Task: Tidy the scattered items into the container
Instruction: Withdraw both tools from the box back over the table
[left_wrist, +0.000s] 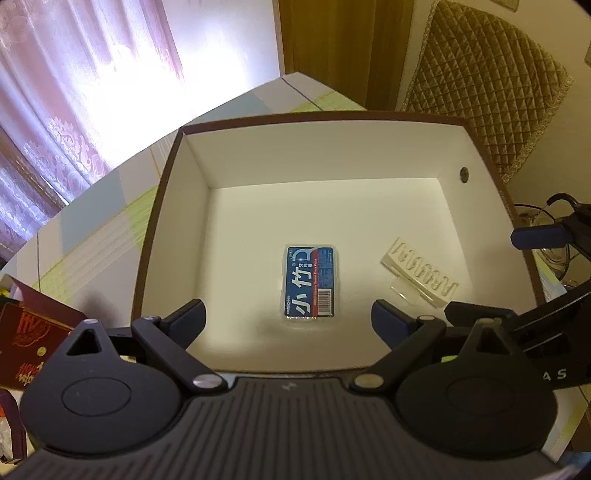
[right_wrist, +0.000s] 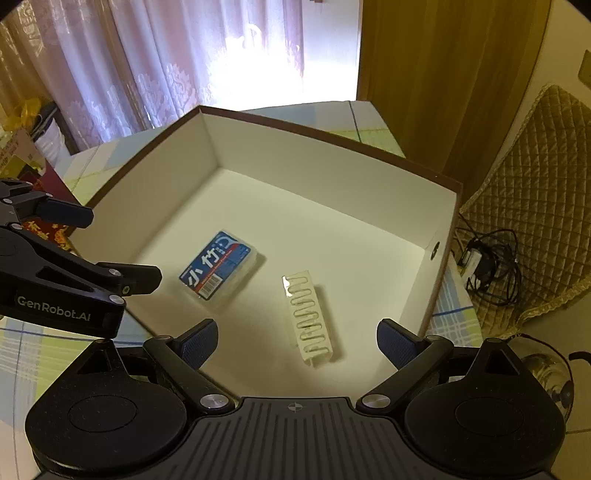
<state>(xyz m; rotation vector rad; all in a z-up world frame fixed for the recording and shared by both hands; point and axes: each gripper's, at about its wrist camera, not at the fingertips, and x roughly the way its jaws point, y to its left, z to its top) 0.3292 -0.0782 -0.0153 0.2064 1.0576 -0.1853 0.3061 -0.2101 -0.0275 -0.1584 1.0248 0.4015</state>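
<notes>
Inside the box (left_wrist: 454, 144), the blue packet (left_wrist: 309, 282) and white clip strip (left_wrist: 421, 275) lie apart; both the left gripper (left_wrist: 290, 319) and the right gripper (right_wrist: 297, 341) hover spread, empty.

Blue floss box (left_wrist: 309, 282) and white clip (left_wrist: 419, 272) lie apart inside container (left_wrist: 177, 192).

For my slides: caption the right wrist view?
Open right claw above box holding floss case and white clip.

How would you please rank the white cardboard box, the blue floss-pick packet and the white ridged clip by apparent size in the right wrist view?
1. White cardboard box, clearly largest; it holds both others.
2. Blue floss-pick packet and white ridged clip: look alike in extent; the clip lies nearer the camera, so unranked.
</notes>
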